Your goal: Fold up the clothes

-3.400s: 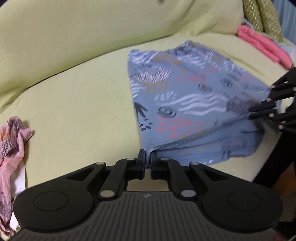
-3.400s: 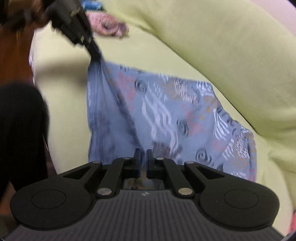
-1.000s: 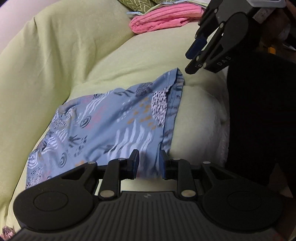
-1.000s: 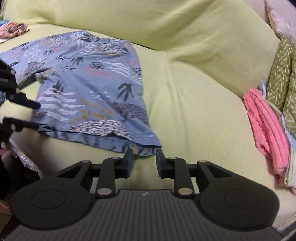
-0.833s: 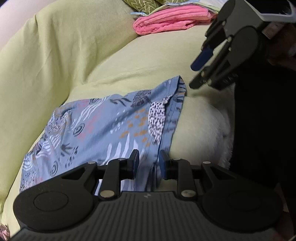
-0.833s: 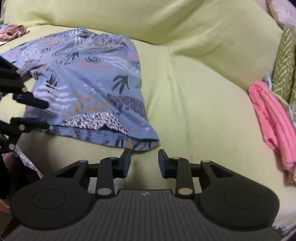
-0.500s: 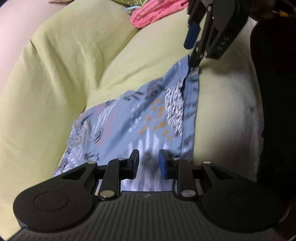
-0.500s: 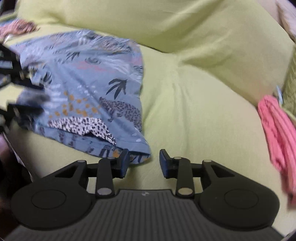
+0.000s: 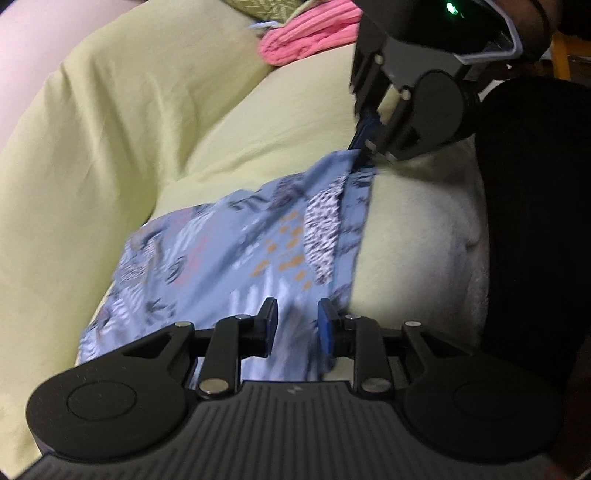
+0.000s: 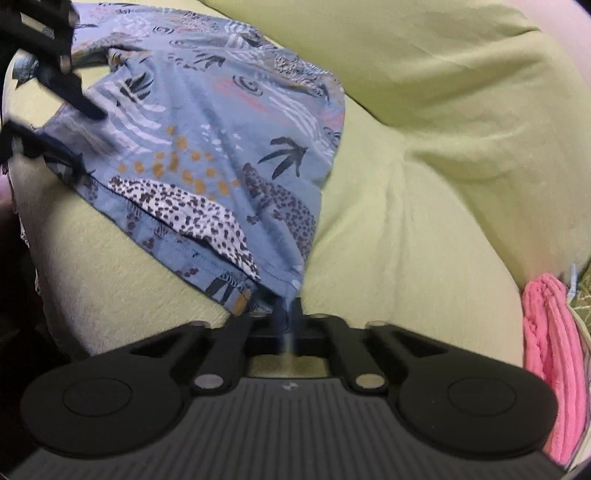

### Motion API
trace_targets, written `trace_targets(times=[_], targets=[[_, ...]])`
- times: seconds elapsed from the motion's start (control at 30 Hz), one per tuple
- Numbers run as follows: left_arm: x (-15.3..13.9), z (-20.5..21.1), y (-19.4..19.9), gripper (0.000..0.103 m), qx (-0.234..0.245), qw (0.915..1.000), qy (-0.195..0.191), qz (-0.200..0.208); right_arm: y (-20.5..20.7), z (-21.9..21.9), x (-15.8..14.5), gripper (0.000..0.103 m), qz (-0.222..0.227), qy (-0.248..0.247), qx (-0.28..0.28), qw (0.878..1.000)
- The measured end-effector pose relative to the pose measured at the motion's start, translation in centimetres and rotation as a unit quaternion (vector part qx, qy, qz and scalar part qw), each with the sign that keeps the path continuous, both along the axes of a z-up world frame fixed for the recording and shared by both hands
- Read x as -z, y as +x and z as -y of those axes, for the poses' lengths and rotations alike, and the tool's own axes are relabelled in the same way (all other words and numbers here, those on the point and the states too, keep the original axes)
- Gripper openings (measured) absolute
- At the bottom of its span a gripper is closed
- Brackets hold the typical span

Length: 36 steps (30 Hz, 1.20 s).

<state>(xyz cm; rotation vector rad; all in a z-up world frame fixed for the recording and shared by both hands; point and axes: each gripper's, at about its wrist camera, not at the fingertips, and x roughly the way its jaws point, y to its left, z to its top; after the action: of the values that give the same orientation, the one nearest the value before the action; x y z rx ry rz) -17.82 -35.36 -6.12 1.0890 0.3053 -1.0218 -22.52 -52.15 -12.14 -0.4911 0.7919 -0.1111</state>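
A blue patterned shirt lies folded on the yellow-green sofa seat; it also shows in the right wrist view. My left gripper is open, its jaws astride the shirt's near hem corner. My right gripper is shut on the shirt's far hem corner; in the left wrist view the right gripper pinches that corner. The left gripper shows open at the shirt's other corner in the right wrist view.
A folded pink garment lies further along the sofa, also in the right wrist view, beside green patterned cushions. The sofa back rises behind the shirt. The person's dark-clothed leg is by the seat front.
The right gripper has closed on the shirt's hem corner, having been open just before it. The left gripper has moved in over the other corner and stays open.
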Motion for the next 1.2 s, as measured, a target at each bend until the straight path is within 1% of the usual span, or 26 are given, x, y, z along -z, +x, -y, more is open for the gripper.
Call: trace_targets(times=[0.07,0.13,0.17,0.3,0.33,0.4,0.47,0.5,0.57,0.6,0.63,0.67,0.7,0.77,0.8,0.83,0.93,1.07,1.1,1.13,1.2], targets=[[0.3,0.6,0.0,0.032,0.003,1.0,0.0,-0.002,-0.4,0.1,-1.0,0.0,0.014,0.013,0.009,1.0],[0.4,0.8,0.1,0.033,0.004,1.0,0.001,0.0,-0.9,0.4,-2.0,0.0,0.03,0.019,0.017,0.999],[0.6,0.9,0.1,0.034,0.008,0.9999,0.004,0.008,-1.2,0.5,-2.5,0.0,0.038,0.022,0.021,0.999],[1.5,0.3,-0.3,0.034,0.028,0.9964,0.033,0.073,-1.9,0.9,-4.0,0.0,0.058,0.026,0.035,0.997],[1.8,0.0,-0.2,0.034,0.027,0.9953,0.04,0.084,-2.0,0.9,-4.1,0.0,0.06,0.025,0.036,0.997],[1.7,-0.8,0.2,0.032,0.014,0.9947,0.047,0.09,-2.1,0.9,-4.2,0.0,0.059,0.028,0.036,0.997],[1.1,-1.6,0.8,0.03,-0.004,0.9961,0.045,0.076,-2.1,0.8,-4.0,0.0,0.057,0.033,0.033,0.997],[0.8,-2.0,1.1,0.025,-0.013,0.9967,0.043,0.068,-2.1,0.7,-3.9,0.0,0.055,0.036,0.031,0.997],[0.1,-2.6,1.7,0.021,-0.033,0.9975,0.038,0.05,-2.0,0.5,-3.7,0.0,0.051,0.045,0.029,0.997],[-0.1,-2.8,2.1,0.013,-0.043,0.9976,0.034,0.043,-1.9,0.4,-3.5,0.0,0.048,0.052,0.029,0.997],[-0.4,-3.0,2.4,0.007,-0.055,0.9974,0.028,0.038,-1.7,0.3,-3.4,0.0,0.046,0.059,0.028,0.997],[-0.6,-3.3,2.7,0.003,-0.067,0.9969,0.023,0.034,-1.5,0.3,-3.2,0.0,0.041,0.069,0.03,0.996],[-0.8,-3.6,3.0,0.003,-0.077,0.9964,0.021,0.029,-1.3,0.3,-2.9,0.0,0.037,0.075,0.032,0.996],[-1.1,-4.1,3.5,0.003,-0.09,0.9956,0.016,0.022,-1.4,0.3,-2.4,0.008,0.028,0.084,0.032,0.996],[-1.1,-4.4,3.7,0.003,-0.094,0.9952,0.014,0.021,-1.3,0.3,-2.0,0.02,0.022,0.085,0.032,0.996],[-1.2,-4.6,3.8,0.003,-0.098,0.9949,0.013,0.019,-1.2,0.4,-1.7,0.028,0.015,0.085,0.033,0.996],[-1.6,-5.1,3.9,0.003,-0.107,0.9942,0.005,0.012,-0.7,0.6,-1.1,0.029,0.004,0.082,0.035,0.996],[-2.4,-5.2,3.5,0.003,-0.102,0.9948,-0.003,0.007,0.3,0.5,-0.9,0.026,0.007,0.072,0.022,0.997],[-2.5,-5.1,3.6,0.003,-0.098,0.9952,-0.001,0.007,0.6,0.3,-0.8,0.019,0.007,0.065,0.015,0.998],[-2.7,-5.0,3.6,0.003,-0.094,0.9956,0.002,0.006,0.6,0.2,-0.8,0.0,0.008,0.052,0.014,0.999],[-3.4,-5.1,3.2,0.003,-0.086,0.9962,0.005,0.01,0.7,-0.1,-1.0,0.0,0.01,0.023,0.014,1.0]])
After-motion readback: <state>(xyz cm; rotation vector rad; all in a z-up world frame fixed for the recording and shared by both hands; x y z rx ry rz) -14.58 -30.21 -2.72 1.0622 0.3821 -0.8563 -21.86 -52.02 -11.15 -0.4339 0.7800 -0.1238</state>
